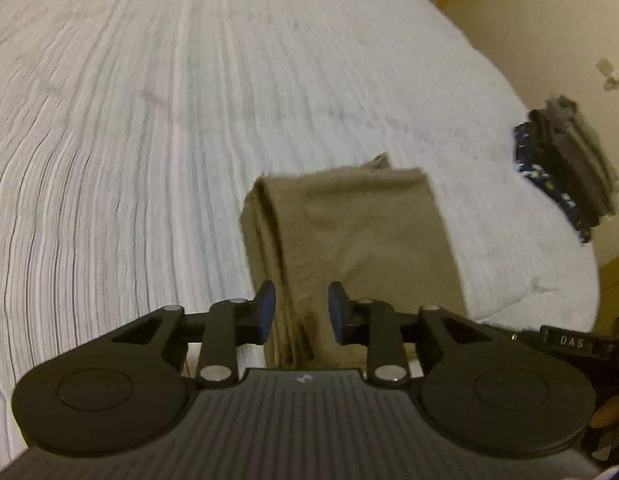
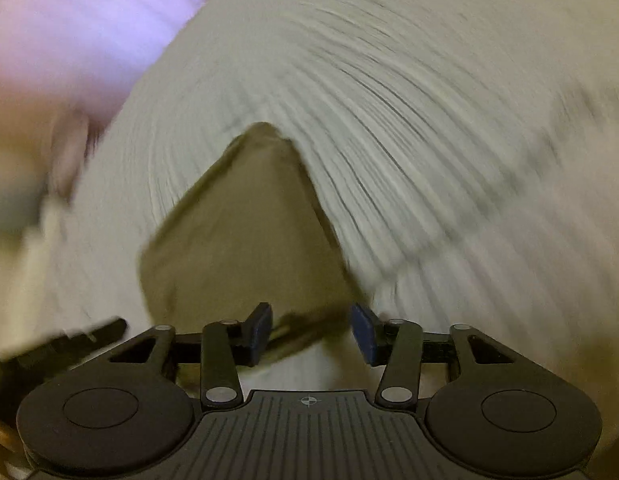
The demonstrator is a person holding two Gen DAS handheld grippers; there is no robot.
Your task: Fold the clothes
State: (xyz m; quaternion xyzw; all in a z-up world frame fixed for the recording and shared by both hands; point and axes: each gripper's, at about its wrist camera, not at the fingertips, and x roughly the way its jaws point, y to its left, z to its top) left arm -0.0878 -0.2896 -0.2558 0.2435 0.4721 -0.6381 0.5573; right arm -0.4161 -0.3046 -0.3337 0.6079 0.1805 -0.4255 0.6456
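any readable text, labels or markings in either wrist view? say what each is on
"DAS": pale letters on a black strip at the right edge of the left wrist view; any characters after it are too blurred to read.
Right wrist view: no text.
Folded olive garment, striped bedsheet, dark clothes stack: no readable print.

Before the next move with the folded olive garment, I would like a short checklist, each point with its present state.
1. Left gripper free of cloth: ok, jaws apart, nothing pinched.
2. Right gripper free of cloth: ok, jaws wide, pads not pressing.
3. Olive garment folded compactly: ok, roughly rectangular, though one corner sticks out at the far edge.
4. Garment lying fully on the striped bedcover: ok.
5. Stack of dark folded clothes apart from the garment: ok, it sits near the bed edge.
6. Right wrist view sharp enough for aiming: not ok, blurred.
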